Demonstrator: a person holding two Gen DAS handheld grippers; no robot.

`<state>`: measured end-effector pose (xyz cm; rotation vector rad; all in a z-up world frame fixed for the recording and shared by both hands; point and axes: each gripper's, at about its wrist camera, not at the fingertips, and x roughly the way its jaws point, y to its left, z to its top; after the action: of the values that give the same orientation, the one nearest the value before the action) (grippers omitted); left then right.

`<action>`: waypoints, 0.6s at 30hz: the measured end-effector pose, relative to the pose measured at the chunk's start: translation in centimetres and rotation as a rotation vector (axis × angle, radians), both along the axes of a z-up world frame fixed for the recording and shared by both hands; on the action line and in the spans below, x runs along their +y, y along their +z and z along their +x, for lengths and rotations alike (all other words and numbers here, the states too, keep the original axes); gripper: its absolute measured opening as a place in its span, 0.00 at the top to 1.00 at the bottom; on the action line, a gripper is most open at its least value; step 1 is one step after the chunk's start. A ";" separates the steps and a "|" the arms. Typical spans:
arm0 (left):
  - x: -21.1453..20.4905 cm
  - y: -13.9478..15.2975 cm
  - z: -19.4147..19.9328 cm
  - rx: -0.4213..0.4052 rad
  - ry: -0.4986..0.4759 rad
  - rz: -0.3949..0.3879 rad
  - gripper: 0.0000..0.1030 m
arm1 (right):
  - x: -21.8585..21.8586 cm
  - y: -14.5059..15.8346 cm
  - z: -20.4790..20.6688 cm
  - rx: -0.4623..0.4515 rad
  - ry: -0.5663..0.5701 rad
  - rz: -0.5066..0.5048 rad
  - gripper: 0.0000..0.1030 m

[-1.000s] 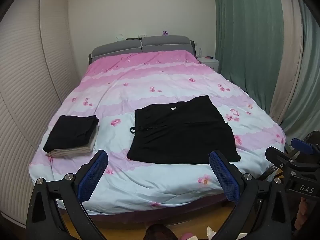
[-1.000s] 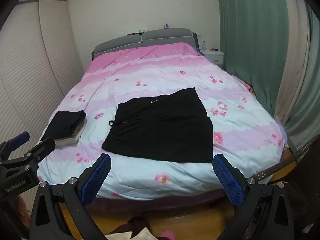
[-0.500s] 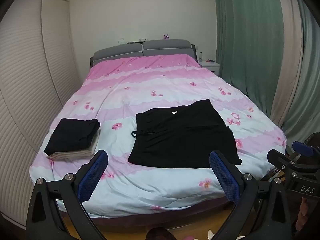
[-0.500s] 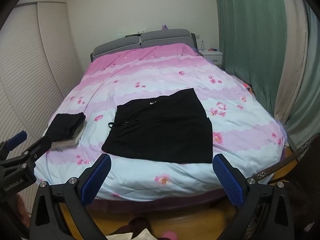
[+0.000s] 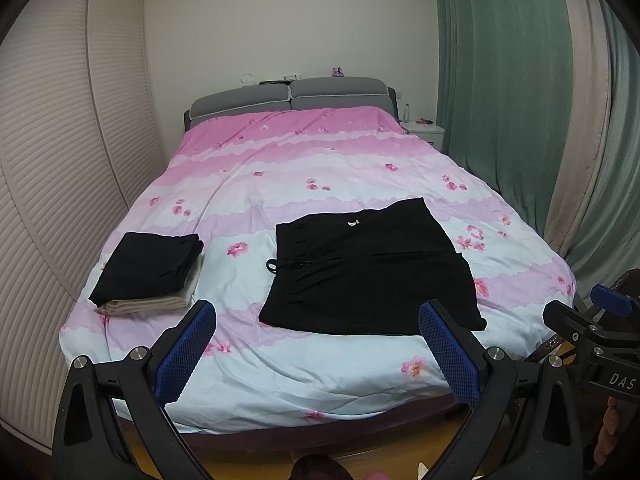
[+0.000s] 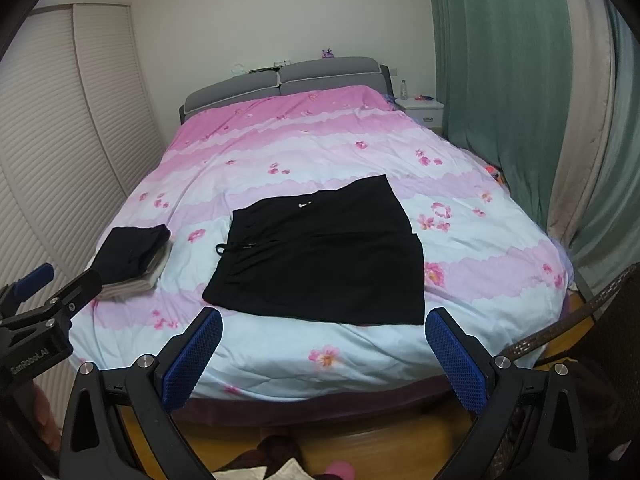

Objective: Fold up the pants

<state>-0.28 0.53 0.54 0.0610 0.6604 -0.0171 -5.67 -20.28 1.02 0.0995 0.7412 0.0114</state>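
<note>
A pair of black pants lies flat on the pink and white floral bed, folded in half, drawstring waist to the left; it also shows in the right wrist view. My left gripper is open and empty, held back from the foot of the bed. My right gripper is open and empty too, also short of the bed edge. Each gripper shows at the edge of the other's view: the right one and the left one.
A stack of folded clothes, black on beige, sits at the bed's left front. A louvred wardrobe stands left, green curtains right, a white nightstand by the headboard. Wooden floor and loose items lie below the grippers.
Both grippers have drawn back and tilted up a little, so the bed and pants sit lower and farther in view. The pants have not moved. Both grippers stay open.
</note>
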 end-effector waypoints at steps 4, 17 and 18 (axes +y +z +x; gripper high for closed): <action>0.1 0.2 0.2 -0.003 0.001 0.003 0.00 | -0.2 0.2 -0.1 -0.004 0.004 -0.001 0.00; 0.1 0.4 0.0 -0.007 0.004 0.007 0.00 | 0.1 0.2 -0.3 -0.010 0.006 -0.001 0.00; 0.1 0.5 0.0 -0.008 0.006 0.009 0.00 | 0.2 0.2 -0.3 -0.010 0.006 -0.002 0.00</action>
<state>-0.28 0.59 0.99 0.0675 0.6530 -0.0084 -5.96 -20.10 1.25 0.0956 0.7311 0.0167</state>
